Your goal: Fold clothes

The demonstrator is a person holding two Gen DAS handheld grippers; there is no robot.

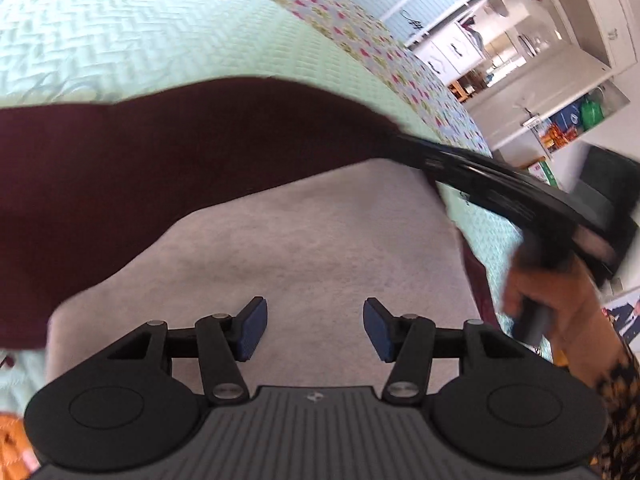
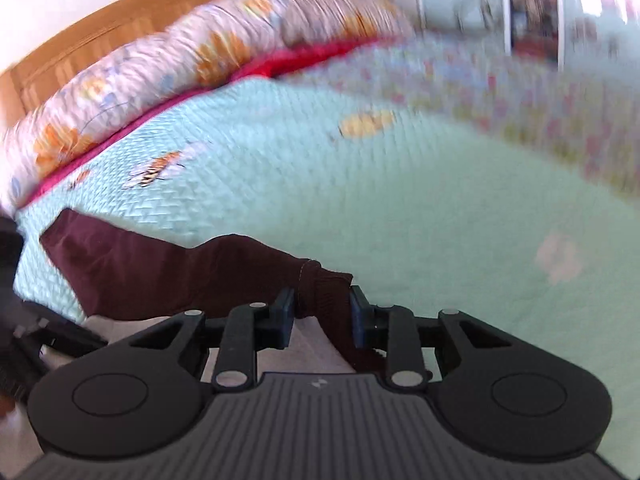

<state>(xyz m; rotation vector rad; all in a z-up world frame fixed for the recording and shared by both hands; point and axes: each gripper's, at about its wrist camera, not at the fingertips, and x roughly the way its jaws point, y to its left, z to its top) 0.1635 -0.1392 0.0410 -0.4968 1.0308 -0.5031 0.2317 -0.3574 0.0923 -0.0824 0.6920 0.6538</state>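
Maroon knit garment [image 2: 160, 272] sprawls across your mint quilted bedspread [image 2: 400, 220]; your right gripper [image 2: 322, 312] clamps its ribbed cuff, your left gripper [image 1: 315, 328] hangs apart, empty.

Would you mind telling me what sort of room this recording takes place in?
Most likely a bedroom: a bed with a mint quilted bedspread, a floral pillow against a wooden headboard, and open storage shelves nearby.
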